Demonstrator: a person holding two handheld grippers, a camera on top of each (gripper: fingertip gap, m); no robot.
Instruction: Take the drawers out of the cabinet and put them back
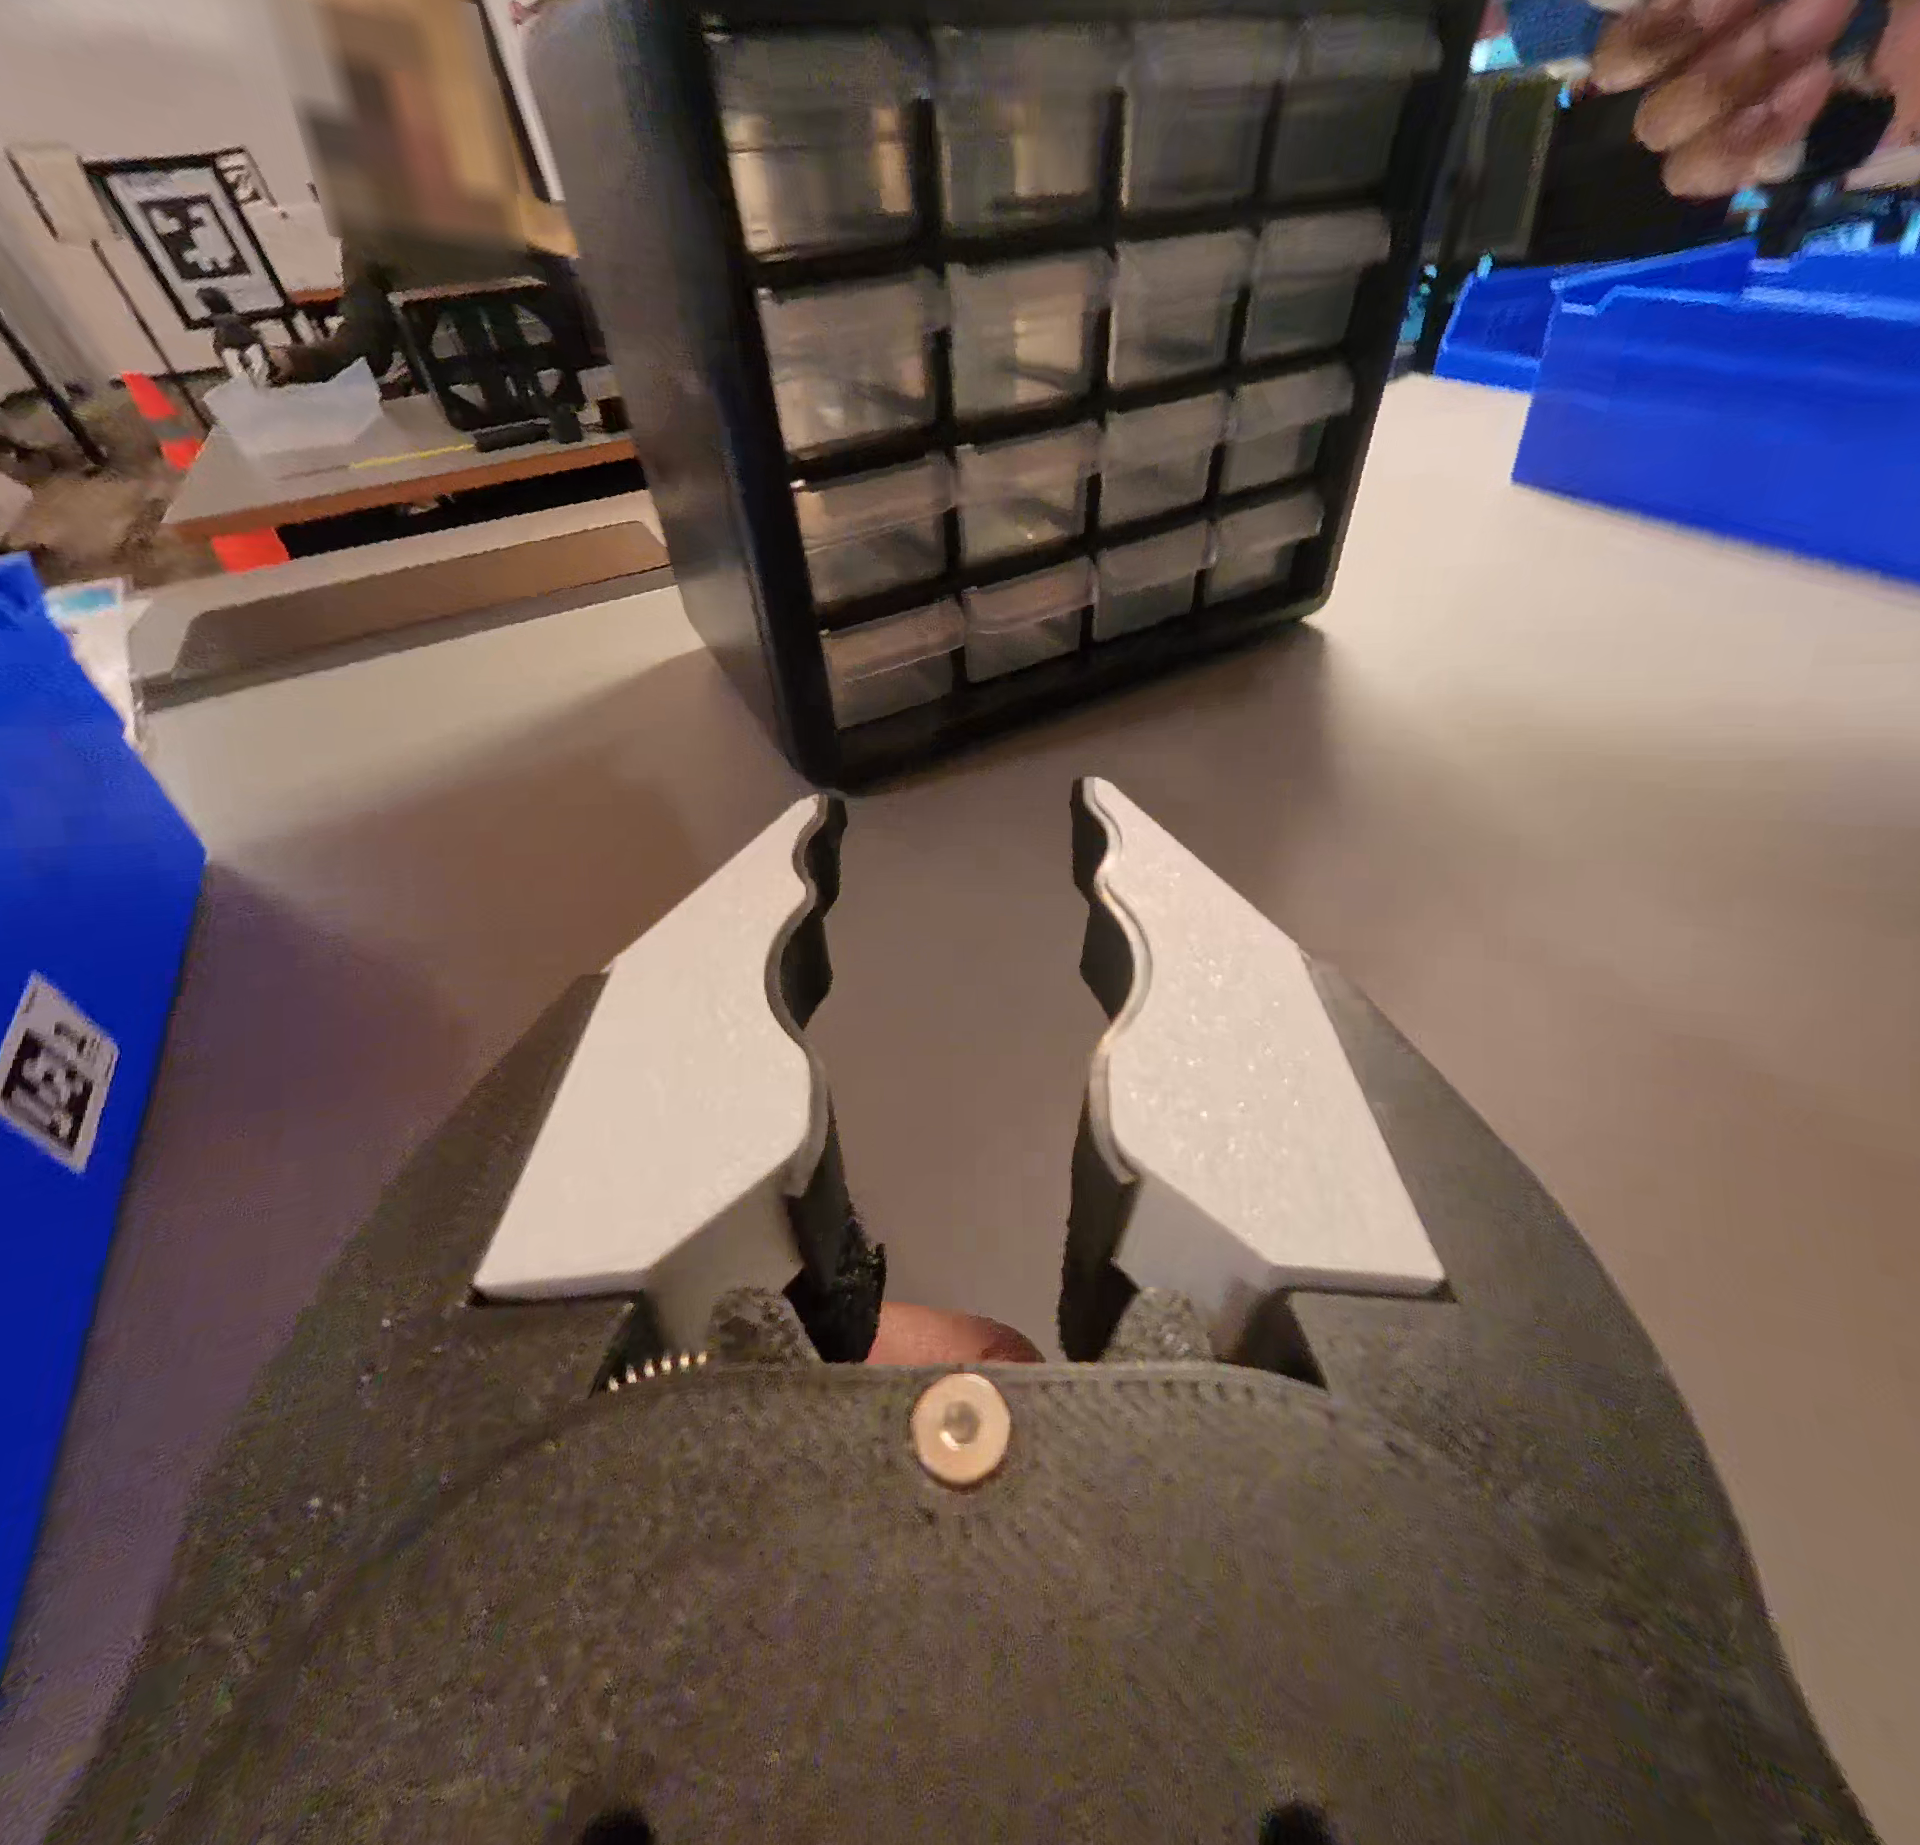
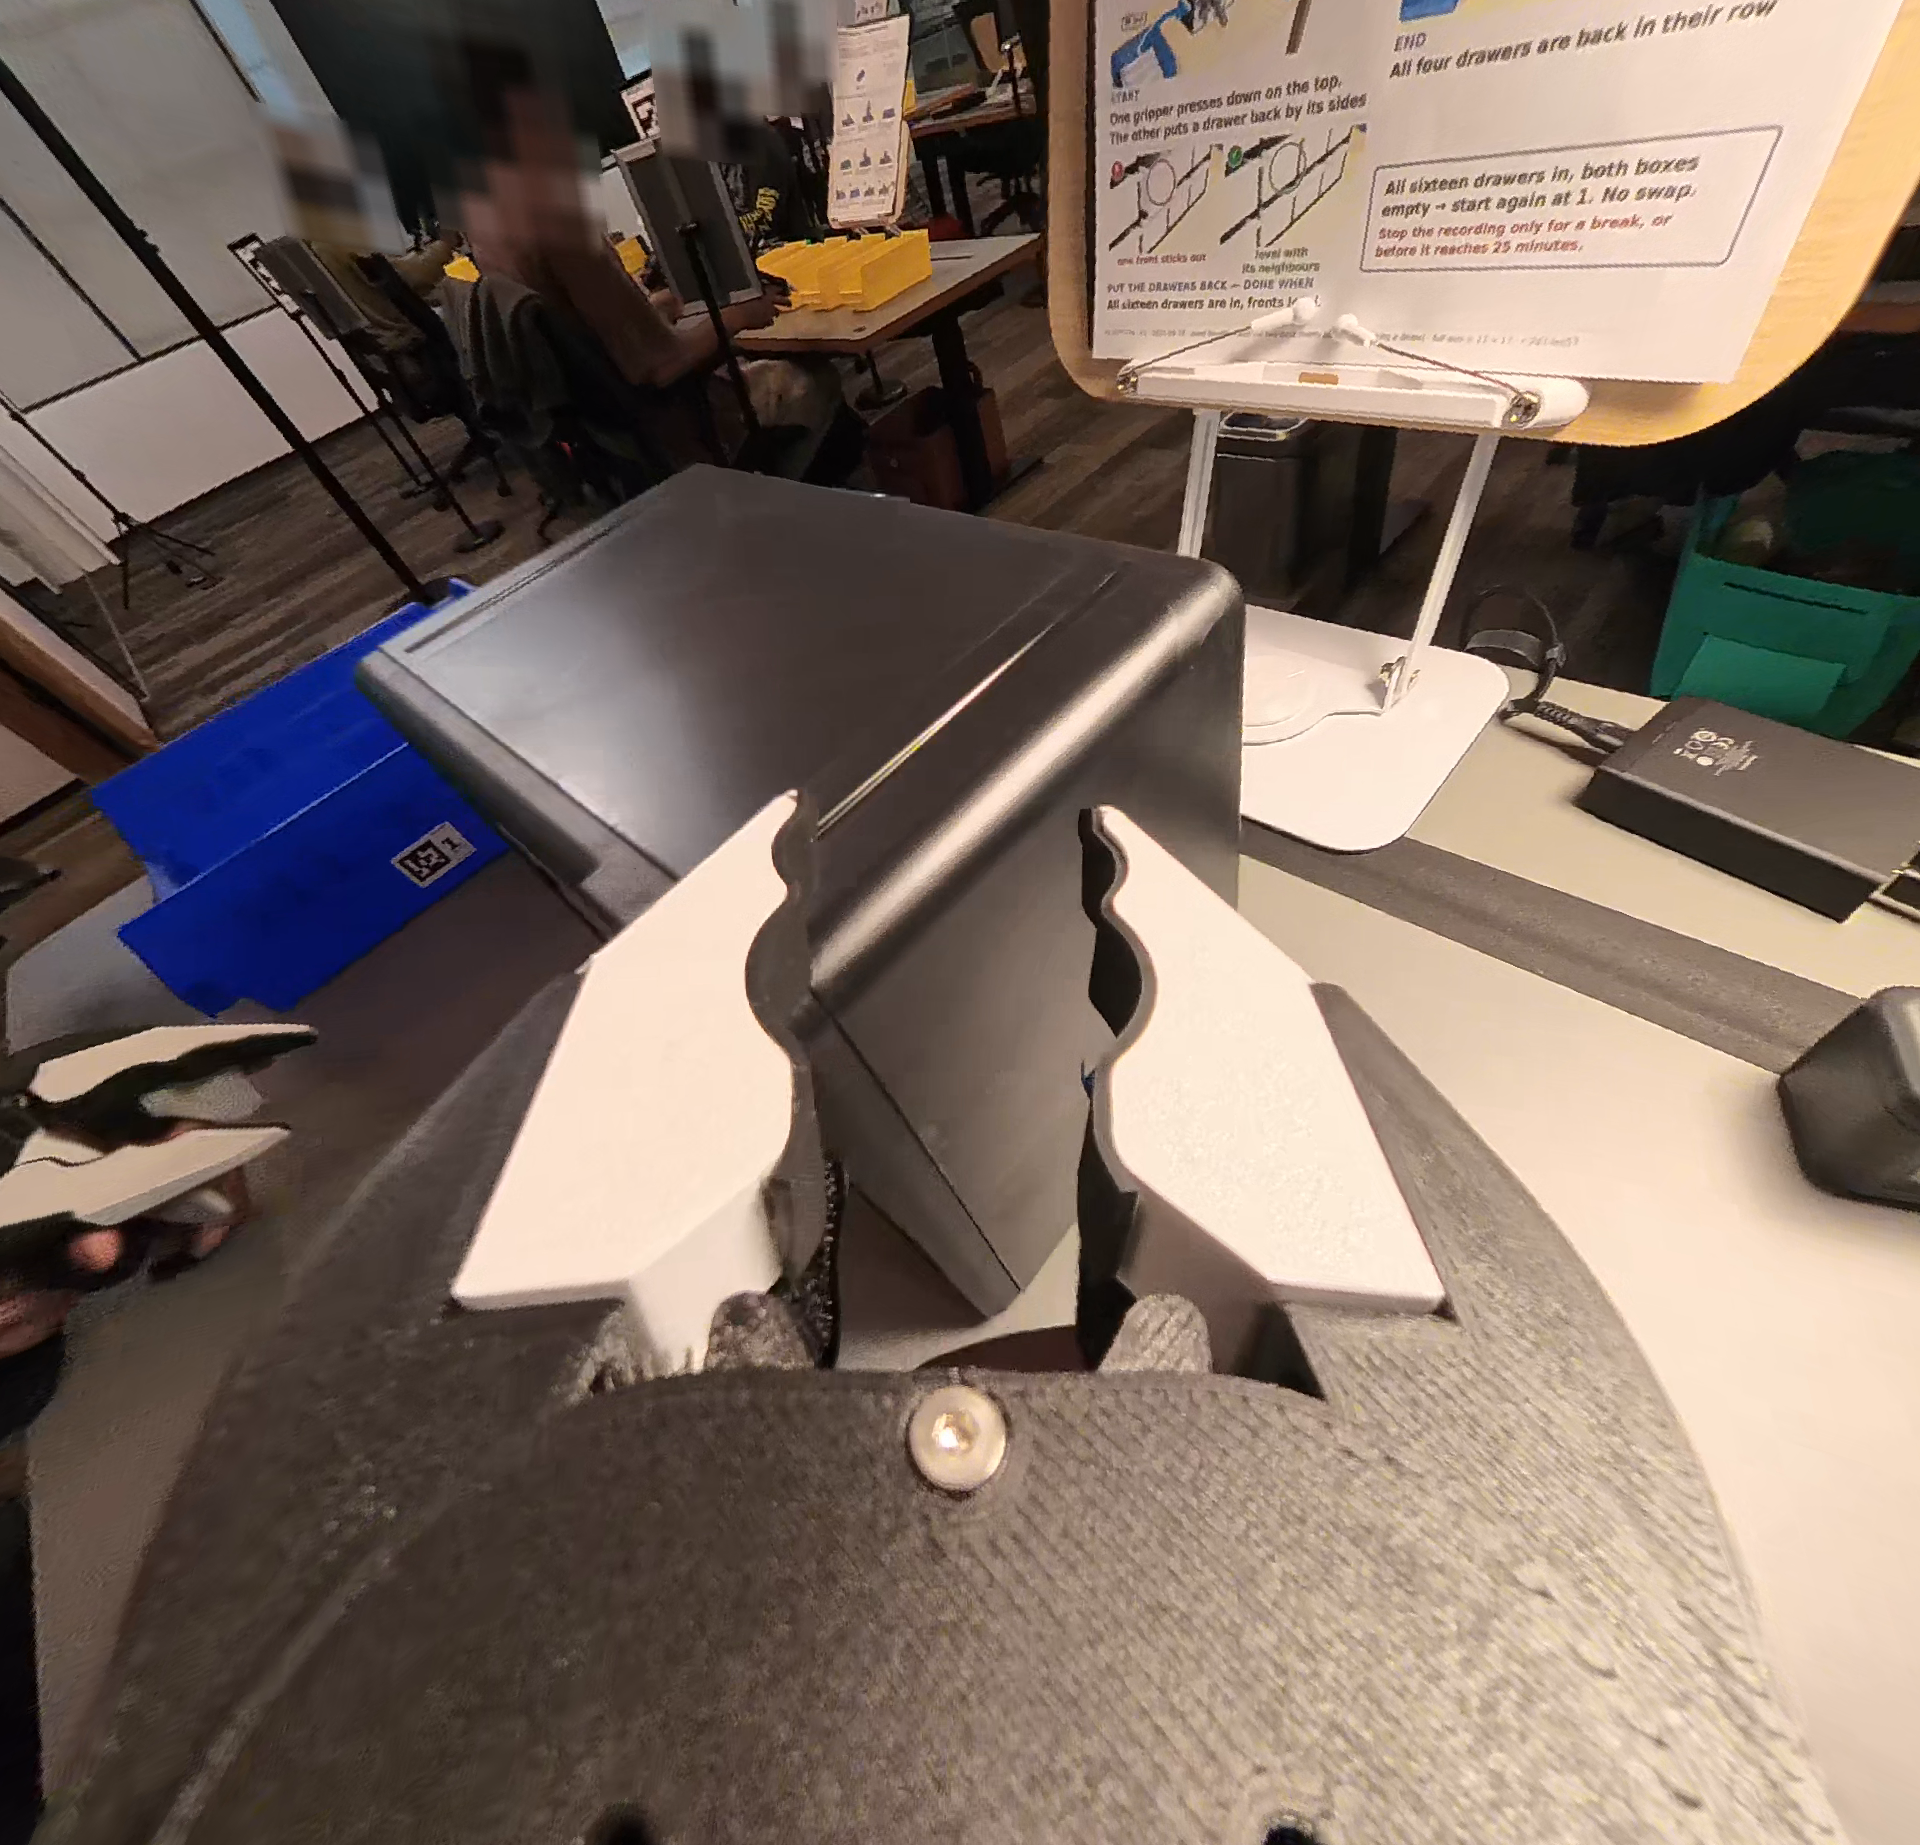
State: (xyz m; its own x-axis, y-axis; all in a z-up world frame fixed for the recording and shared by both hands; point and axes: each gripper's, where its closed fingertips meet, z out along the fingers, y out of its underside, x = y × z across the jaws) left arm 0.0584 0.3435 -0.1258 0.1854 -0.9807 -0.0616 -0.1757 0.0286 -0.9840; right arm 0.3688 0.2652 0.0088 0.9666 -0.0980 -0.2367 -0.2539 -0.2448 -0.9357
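Observation:
The black cabinet (image 1: 665, 289) stands on the grey table (image 1: 1455, 860), with all its clear drawers (image 1: 1023, 341) seated in the grid. My left gripper (image 1: 956, 808) is open and empty, low over the table just in front of the cabinet's bottom left corner. In the right wrist view I look down on the cabinet's top (image 2: 779, 652). My right gripper (image 2: 940, 819) is open above its near right top edge, with nothing between the pads. The left gripper also shows in that view (image 2: 208, 1089), at the left edge. The hand holding the right gripper (image 1: 1745, 60) shows at the top right.
One blue bin (image 1: 1714, 424) sits right of the cabinet and another (image 1: 83, 964) to its left, also seen in the right wrist view (image 2: 291, 819). A white stand with an instruction sheet (image 2: 1351, 393), a black box (image 2: 1766, 798) and a dark device (image 2: 1860, 1099) lie at the back right.

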